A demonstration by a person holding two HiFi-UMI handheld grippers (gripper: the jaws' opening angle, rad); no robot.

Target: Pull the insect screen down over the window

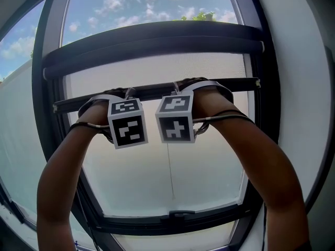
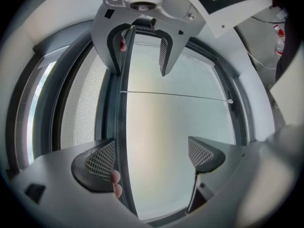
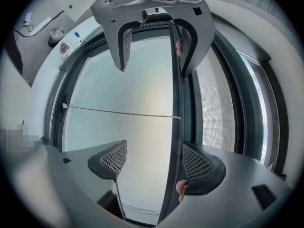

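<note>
The insect screen's dark pull bar [image 1: 157,91] crosses the window about a third of the way down, with grey mesh [image 1: 157,69] above it. Both grippers sit side by side on this bar. In the left gripper view the bar [image 2: 122,127] runs between the wide-apart jaws of my left gripper [image 2: 152,156], close against the left pad [image 2: 100,158]. My right gripper [image 3: 156,160] is open too, the bar [image 3: 175,103] lying against its right pad [image 3: 197,164]. A thin pull cord [image 1: 170,171] hangs from the bar's middle. Marker cubes hide the jaws in the head view.
The screen's roller housing [image 1: 152,41] spans the window top. The dark window frame [image 1: 172,221] closes the bottom, and white wall [image 1: 298,88] flanks the right. Fingertips [image 2: 115,184] show behind the bar. Small items [image 3: 56,34] lie in the room behind.
</note>
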